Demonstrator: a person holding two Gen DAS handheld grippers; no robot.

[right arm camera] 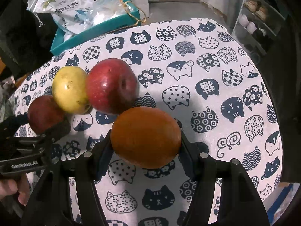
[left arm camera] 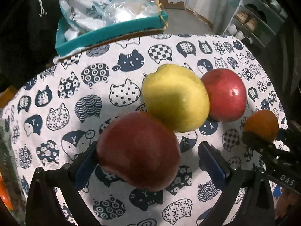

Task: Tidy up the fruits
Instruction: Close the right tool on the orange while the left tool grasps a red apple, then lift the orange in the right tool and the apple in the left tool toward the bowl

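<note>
Lettering reads "DAS" on the right gripper [left arm camera: 263, 137] seen at 3 o'clock from the left wrist; "GenRobot.AI", blurred, on the left gripper [right arm camera: 54, 126] at 9 o'clock from the right wrist; that view alone shows a cat marked 猫 on the tablecloth [right arm camera: 216, 98]; the right gripper clenches an orange [right arm camera: 145, 137]; the left gripper's jaws stand wide, one pad touching the near red apple [left arm camera: 138, 150], so released; yellow apple [left arm camera: 175, 98] and far red apple [left arm camera: 224, 94] touch, cloth open toward 10 o'clock before the teal box [left arm camera: 111, 30].
</note>
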